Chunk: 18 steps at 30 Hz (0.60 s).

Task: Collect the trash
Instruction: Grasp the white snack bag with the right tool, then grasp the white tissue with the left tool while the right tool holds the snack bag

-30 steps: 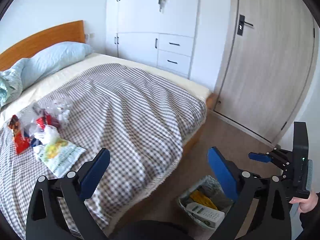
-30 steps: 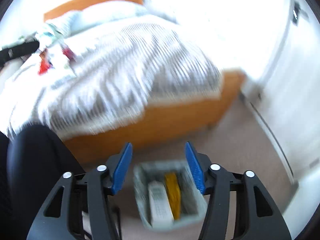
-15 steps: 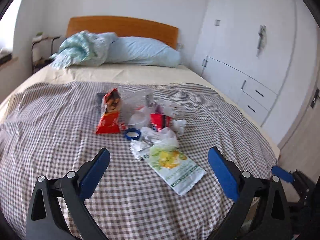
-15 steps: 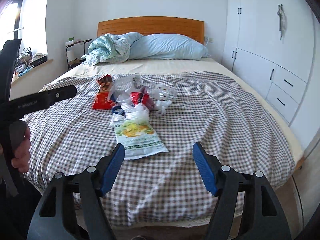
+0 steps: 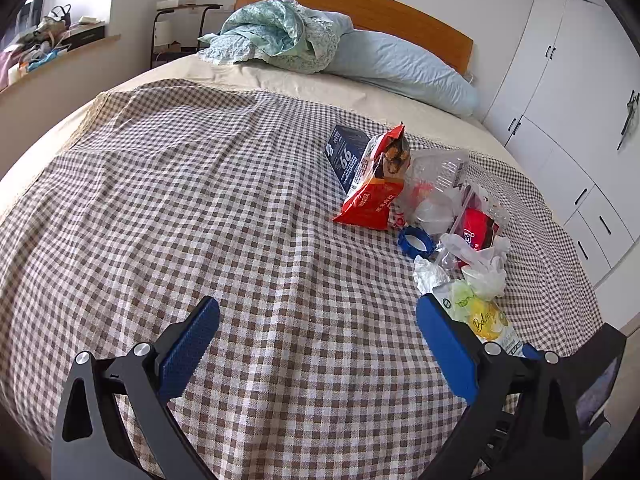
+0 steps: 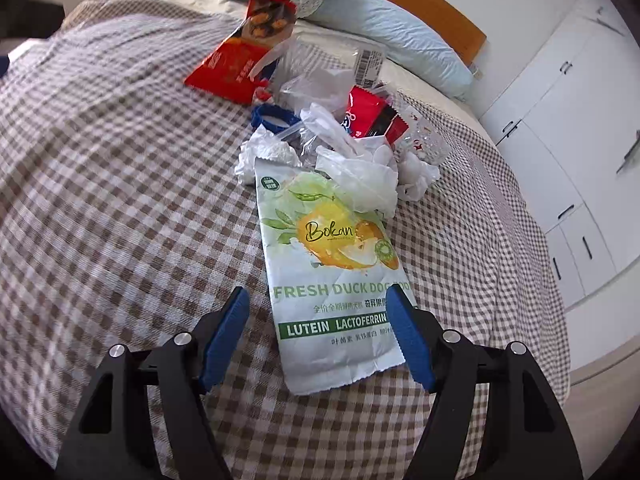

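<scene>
A pile of trash lies on the checked bedspread (image 5: 200, 208). In the right wrist view a white and green dog-food pouch (image 6: 332, 276) lies flat nearest me, with crumpled white tissue (image 6: 352, 168), a red snack bag (image 6: 236, 68), a small red wrapper (image 6: 368, 114), a blue ring (image 6: 272, 116) and clear plastic (image 6: 320, 76) behind it. My right gripper (image 6: 318, 328) is open, its fingers on either side of the pouch's lower end, just above it. My left gripper (image 5: 318, 340) is open and empty over bare bedspread, left of the pile; the red bag (image 5: 376, 188) and pouch (image 5: 484, 316) show at its right.
A blue pillow (image 5: 400, 68) and bunched green bedding (image 5: 280, 36) lie at the wooden headboard (image 5: 360, 0). White wardrobes (image 5: 568, 92) stand to the right of the bed. A side table (image 5: 180, 28) and a cluttered sill (image 5: 48, 44) are at the far left.
Both grippers swung from the floor basket to the bed, then closed in on the trash pile. The right one now straddles the pouch's end. Both stay open.
</scene>
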Tool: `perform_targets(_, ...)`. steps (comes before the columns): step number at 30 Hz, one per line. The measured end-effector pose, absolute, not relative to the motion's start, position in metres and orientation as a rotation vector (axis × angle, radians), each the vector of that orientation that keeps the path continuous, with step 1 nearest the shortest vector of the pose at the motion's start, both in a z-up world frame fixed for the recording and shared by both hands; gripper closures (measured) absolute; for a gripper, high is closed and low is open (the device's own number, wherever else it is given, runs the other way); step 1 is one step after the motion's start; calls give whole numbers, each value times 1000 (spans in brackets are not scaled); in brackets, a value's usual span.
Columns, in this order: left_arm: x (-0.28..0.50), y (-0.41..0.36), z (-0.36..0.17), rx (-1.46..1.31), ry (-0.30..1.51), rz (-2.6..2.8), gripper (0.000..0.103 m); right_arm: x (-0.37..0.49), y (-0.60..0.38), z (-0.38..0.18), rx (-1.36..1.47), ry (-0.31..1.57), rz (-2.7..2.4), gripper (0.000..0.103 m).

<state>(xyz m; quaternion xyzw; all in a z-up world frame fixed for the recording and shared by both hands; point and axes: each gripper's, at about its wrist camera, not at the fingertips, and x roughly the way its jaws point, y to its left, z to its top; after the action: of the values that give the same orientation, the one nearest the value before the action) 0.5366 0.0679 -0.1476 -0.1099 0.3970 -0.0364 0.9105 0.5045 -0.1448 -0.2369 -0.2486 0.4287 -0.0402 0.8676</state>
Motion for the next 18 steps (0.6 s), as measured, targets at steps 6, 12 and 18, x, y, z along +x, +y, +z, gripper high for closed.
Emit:
perform_targets(6, 540, 52, -154, -194, 837, -119, 8, 514, -164, -243, -461, 945, -69, 43)
perform_targets(12, 540, 43, -159, -153, 854, -115, 8, 521, -201, -230, -255, 985, -18, 87)
perform_targets(18, 538, 40, -161, -144, 860, -113, 8, 503, -242, -178, 74, 859, 129, 96)
